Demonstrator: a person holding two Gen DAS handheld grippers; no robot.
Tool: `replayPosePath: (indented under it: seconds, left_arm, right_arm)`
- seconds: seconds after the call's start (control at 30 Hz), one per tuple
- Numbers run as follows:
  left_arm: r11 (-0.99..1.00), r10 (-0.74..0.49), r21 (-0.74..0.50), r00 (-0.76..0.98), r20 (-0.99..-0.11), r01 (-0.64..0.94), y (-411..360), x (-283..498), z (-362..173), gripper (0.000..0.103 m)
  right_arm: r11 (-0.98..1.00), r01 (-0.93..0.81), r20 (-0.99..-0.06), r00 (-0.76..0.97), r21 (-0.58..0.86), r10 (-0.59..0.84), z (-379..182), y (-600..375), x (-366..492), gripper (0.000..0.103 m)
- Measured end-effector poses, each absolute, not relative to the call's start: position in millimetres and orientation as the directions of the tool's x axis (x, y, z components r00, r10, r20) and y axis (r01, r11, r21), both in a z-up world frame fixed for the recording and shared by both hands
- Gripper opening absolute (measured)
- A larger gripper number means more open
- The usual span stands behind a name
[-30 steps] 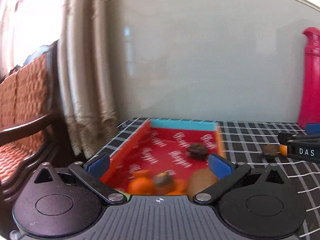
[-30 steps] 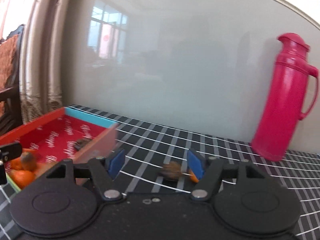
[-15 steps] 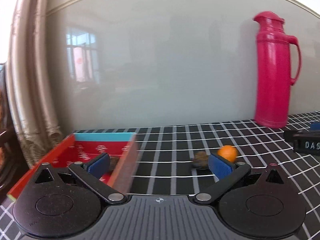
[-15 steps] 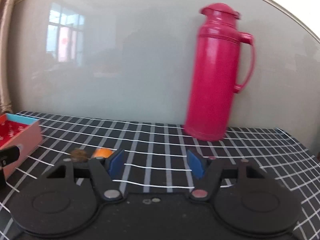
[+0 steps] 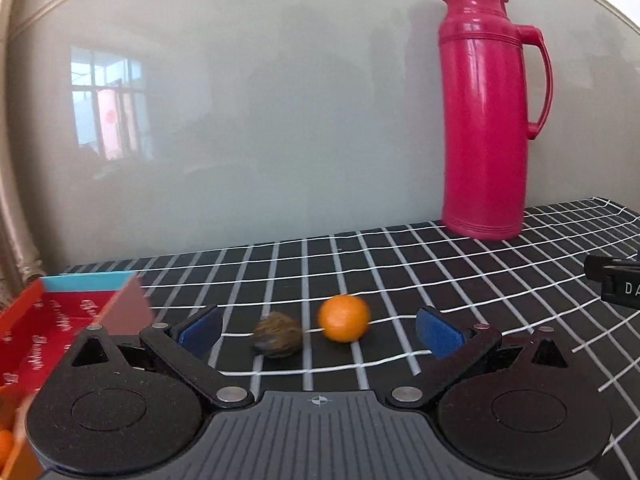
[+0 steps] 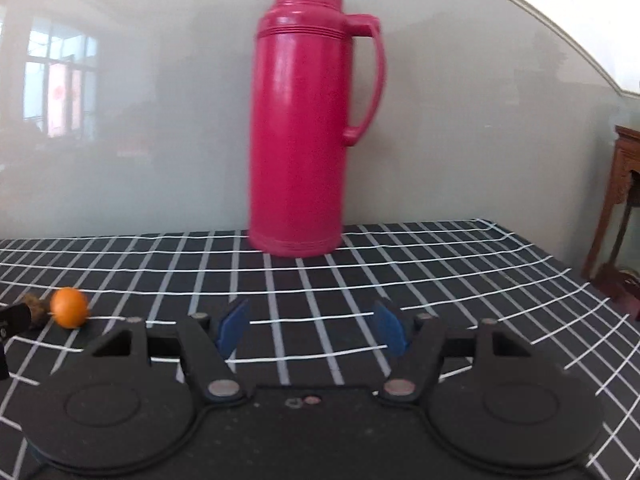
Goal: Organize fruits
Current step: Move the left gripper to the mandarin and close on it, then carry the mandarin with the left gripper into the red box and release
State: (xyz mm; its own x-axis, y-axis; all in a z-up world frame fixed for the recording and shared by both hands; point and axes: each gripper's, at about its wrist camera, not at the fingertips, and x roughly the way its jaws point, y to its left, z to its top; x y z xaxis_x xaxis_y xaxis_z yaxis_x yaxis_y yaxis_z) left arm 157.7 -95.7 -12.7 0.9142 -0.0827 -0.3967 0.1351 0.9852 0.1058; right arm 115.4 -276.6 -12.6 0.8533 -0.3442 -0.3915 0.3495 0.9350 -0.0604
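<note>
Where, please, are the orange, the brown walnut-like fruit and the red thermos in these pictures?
orange [image 5: 344, 317]: left wrist view, centre of its peel.
brown walnut-like fruit [image 5: 277, 334]: left wrist view, middle of its rough shell.
red thermos [image 6: 298, 136]: right wrist view, middle of its upright body.

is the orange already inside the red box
No, the orange sits on the checked tablecloth beside a walnut, outside the red box.

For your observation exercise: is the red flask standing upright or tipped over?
Upright. The red flask stands on its base on the checked tablecloth, lid on top.
</note>
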Motion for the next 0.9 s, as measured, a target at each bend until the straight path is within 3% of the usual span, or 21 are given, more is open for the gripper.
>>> replayPosePath:
  seconds: [0.07,0.13,0.27,0.43,0.63,0.67,0.7,0.73,0.9]
  left_arm:
    - [0.983,-0.088,0.111,0.914,-0.397,0.144,-105.1,163.1,-15.5,0.101]
    - [0.981,-0.092,0.118,0.904,-0.417,0.154,-112.7,170.2,-20.5,0.092]
    - [0.98,-0.093,0.116,0.888,-0.449,0.161,-122.8,183.8,-25.0,0.091]
    - [0.979,-0.082,0.124,0.868,-0.489,0.162,-130.0,206.3,-33.1,0.076]
    - [0.983,-0.069,0.11,0.855,-0.514,0.146,-126.9,225.1,-44.4,0.072]
    - [0.983,-0.074,0.105,0.848,-0.525,0.151,-127.4,227.8,-45.5,0.069]
    - [0.984,-0.076,0.096,0.839,-0.539,0.151,-126.7,231.1,-46.7,0.057]
    - [0.986,-0.079,0.08,0.832,-0.549,0.147,-124.7,234.0,-47.3,0.053]
    - [0.989,-0.093,0.042,0.816,-0.571,0.142,-119.0,238.2,-49.5,0.04]
  right_arm:
    - [0.93,0.364,-0.402,0.846,-0.046,-0.351,-12.4,-283.9,119.3,0.068]
    - [0.93,0.367,-0.404,0.846,-0.031,-0.348,-11.6,-287.8,121.7,0.068]
    - [0.935,0.353,-0.405,0.849,-0.041,-0.339,-12.8,-287.6,125.9,0.068]
    - [0.933,0.358,-0.408,0.848,-0.031,-0.338,-13.6,-293.8,130.5,0.068]
    - [0.931,0.364,-0.407,0.846,-0.029,-0.343,-13.3,-296.8,137.2,0.07]
    - [0.932,0.363,-0.407,0.847,-0.027,-0.342,-13.0,-296.8,138.4,0.071]
    - [0.932,0.36,-0.406,0.848,-0.028,-0.34,-13.2,-296.0,138.5,0.071]
    - [0.933,0.357,-0.405,0.849,-0.033,-0.339,-13.2,-295.4,139.3,0.071]
    - [0.935,0.354,-0.405,0.85,-0.038,-0.338,-12.1,-296.5,139.5,0.074]
